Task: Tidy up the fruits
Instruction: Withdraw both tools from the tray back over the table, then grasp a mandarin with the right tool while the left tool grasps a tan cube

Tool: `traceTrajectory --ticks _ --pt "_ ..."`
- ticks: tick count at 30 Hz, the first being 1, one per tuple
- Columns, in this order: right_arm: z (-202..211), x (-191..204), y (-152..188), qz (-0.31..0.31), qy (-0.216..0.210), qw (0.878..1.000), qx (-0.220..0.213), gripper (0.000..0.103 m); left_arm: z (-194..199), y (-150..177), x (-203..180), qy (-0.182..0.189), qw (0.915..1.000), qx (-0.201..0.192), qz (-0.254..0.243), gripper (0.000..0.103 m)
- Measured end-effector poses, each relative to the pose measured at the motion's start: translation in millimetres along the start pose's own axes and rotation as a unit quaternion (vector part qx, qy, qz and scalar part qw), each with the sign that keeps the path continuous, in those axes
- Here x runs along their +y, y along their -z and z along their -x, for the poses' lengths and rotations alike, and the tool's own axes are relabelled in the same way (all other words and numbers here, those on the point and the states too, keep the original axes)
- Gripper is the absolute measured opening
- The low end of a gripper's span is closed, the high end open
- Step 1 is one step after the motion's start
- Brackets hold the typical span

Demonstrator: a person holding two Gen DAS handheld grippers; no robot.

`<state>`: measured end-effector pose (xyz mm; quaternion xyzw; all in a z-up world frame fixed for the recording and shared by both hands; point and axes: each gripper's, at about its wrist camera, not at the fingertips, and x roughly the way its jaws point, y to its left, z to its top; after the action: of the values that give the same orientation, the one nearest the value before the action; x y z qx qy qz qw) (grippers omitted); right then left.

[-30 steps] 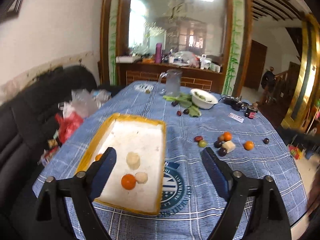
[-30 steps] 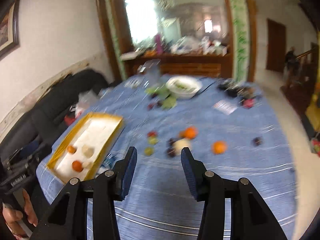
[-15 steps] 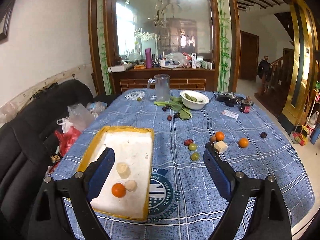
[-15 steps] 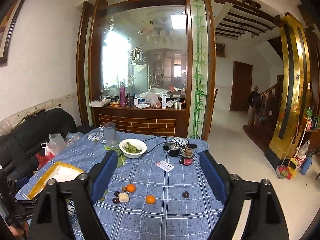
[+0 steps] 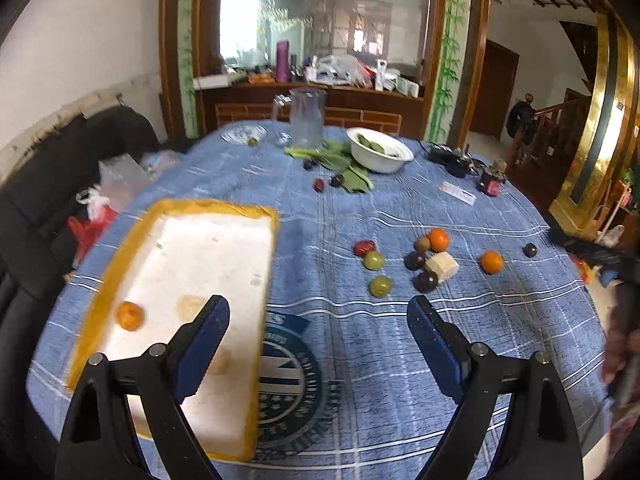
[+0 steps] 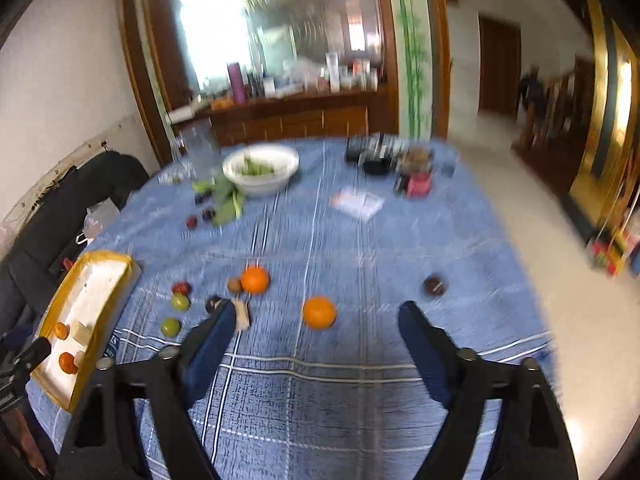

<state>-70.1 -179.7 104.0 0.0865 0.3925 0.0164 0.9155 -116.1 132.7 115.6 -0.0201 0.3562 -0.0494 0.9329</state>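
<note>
A yellow-rimmed white foam tray [image 5: 256, 216] lies on the blue tablecloth at the left, holding an orange fruit [image 5: 129, 315] and pale pieces. It also shows in the right wrist view [image 6: 105, 258]. Loose fruits lie mid-table: oranges [image 5: 438, 239] [image 5: 491, 261], green fruits [image 5: 379, 286], dark plums [image 5: 426, 281] and a pale chunk [image 5: 442, 266]. My left gripper [image 5: 318, 336] is open and empty, above the tray's right edge. My right gripper [image 6: 316, 340] is open and empty, just short of an orange [image 6: 319, 311].
A white bowl [image 5: 379, 154] with greens, a glass pitcher [image 5: 307, 118], leaves and small dark fruits stand at the back. Black gadgets and a red jar [image 5: 491, 184] sit back right. A black sofa [image 5: 36, 184] with bags lies left. A lone plum [image 6: 435, 285] lies right.
Both grippers have dropped lower and closer to the table. The right wrist view has tilted down from the room onto the loose fruits. Both stay open.
</note>
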Motion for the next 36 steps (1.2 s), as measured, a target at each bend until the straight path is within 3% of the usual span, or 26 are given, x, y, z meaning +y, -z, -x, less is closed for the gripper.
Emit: traceTrajectory --ticks 3,9,13,15,19,24,28,33,36 --pt "-43.2 -10.6 2.9 -0.027 -0.015 0.999 0.036 0.059 -17.0 -2.1 -10.4 0.012 0.9999 0.008 -0.006 0.09" --pt "-96.4 -20.3 5.0 -0.044 -0.018 0.997 0.062 0.058 -50.1 -2.8 -46.7 0.055 0.9971 0.029 -0.044 0.09" --pt "-106.9 -19.8 5.6 -0.029 -0.013 0.997 0.068 0.056 -75.6 -3.6 -77.2 0.082 0.9924 0.038 -0.084 0.089" --pt "-108.8 -18.3 4.6 -0.021 -0.013 0.997 0.067 0.045 -87.6 -5.9 -91.3 0.085 0.9902 0.039 -0.104 0.089" --pt "-111.5 -12.4 5.5 -0.008 -0.023 0.998 0.064 0.036 -114.1 -13.5 -120.0 0.104 0.982 0.046 -0.151 0.089" --pt "-109.3 -16.6 6.9 -0.016 -0.031 0.997 0.066 0.035 -133.2 -21.4 -142.6 0.126 0.971 0.038 -0.2 0.088" --pt "-106.8 -26.2 6.8 -0.039 -0.042 0.996 0.07 0.035 -152.3 -25.6 -154.3 0.143 0.9611 0.048 -0.231 0.074" --pt "-105.4 -32.3 6.4 -0.056 -0.046 0.995 0.072 0.035 -181.6 -14.7 -164.8 0.11 0.9451 0.08 -0.297 0.057" --pt "-104.9 -34.2 6.0 -0.06 -0.046 0.994 0.073 0.035 -183.0 -5.4 -169.5 0.087 0.9372 0.067 -0.331 0.04"
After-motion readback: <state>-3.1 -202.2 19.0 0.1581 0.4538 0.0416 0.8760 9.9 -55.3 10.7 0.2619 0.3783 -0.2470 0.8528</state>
